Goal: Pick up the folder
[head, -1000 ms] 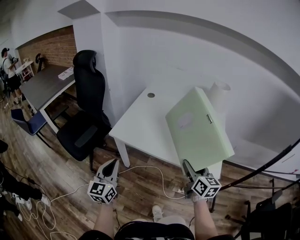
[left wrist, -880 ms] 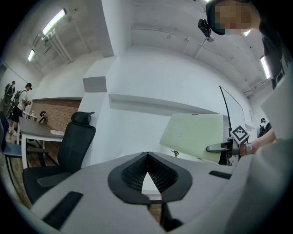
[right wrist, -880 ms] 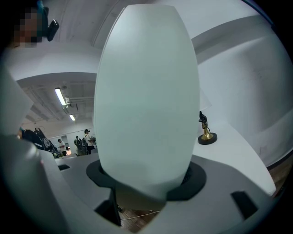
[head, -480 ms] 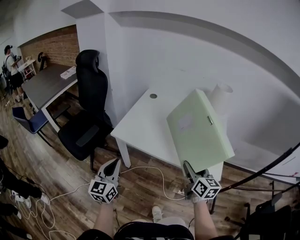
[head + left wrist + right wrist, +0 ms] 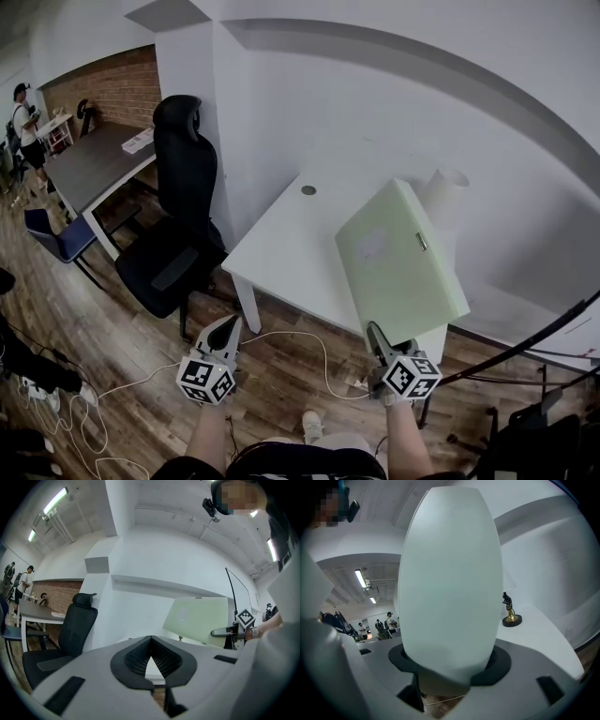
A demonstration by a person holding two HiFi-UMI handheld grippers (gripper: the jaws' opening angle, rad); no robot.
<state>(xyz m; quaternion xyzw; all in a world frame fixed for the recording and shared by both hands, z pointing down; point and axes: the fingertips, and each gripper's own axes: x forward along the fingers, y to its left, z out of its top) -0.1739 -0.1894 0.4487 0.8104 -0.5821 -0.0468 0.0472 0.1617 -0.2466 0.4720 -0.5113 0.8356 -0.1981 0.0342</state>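
While the right tongs (image 5: pixel 376 331) are clamped on the near lower corner of the pale green folder (image 5: pixel 398 258), the folder slants up and away from them, its broad face turned upward, and hangs over the right end of the white worktop (image 5: pixel 281 248). In the right gripper view the folder (image 5: pixel 450 583) fills the middle of the picture and sits right between the right tongs' (image 5: pixel 449 670) dark pads, which press on it from both sides. Just to the right of those tongs, a small figurine on a gold base (image 5: pixel 509 612) stands on the worktop.

The left tongs (image 5: pixel 231 325) hover well to the left of the right ones, over the wooden floor (image 5: pixel 122 347) and short of the worktop's near edge. Their tips meet with nothing between them, which the left gripper view (image 5: pixel 150 639) also shows. From there the folder (image 5: pixel 199 618) is up and to the right.

A white cable (image 5: pixel 305 339) lies on the floor between the two tongs. Beyond the left tongs and to their left stands a black office chair (image 5: pixel 178 216). Beyond the folder, far from the right tongs, a white cylinder (image 5: pixel 442 192) stands by the wall.
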